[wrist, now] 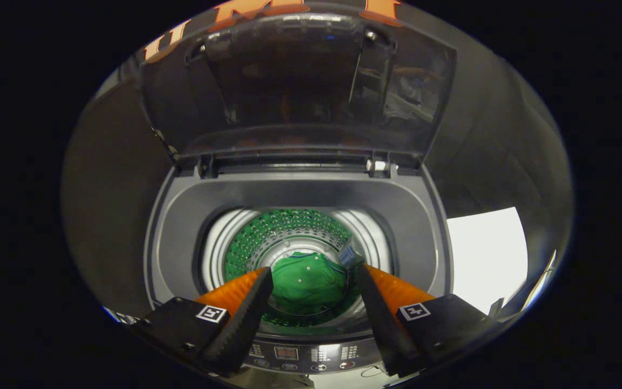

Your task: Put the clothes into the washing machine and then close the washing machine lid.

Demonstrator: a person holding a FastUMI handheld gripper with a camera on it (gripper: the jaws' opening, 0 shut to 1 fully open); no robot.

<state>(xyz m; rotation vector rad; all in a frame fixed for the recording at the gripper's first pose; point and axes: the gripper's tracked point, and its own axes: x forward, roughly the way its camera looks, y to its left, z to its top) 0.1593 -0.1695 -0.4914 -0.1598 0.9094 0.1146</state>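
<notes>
A top-loading washing machine [181,237] lies below me with its dark, see-through lid [300,81] standing upright at the back. A green garment [305,283] with small white buttons lies crumpled at the bottom of the steel drum [289,229], whose wall mirrors the green. My gripper [313,275] hovers over the drum mouth, open, with nothing between its fingers; the garment shows far down in the gap between them.
The machine's control panel [300,354] runs along the front rim under the fingers. A white surface [486,259] lies to the right of the machine. Black cloth walls close in on the left and right.
</notes>
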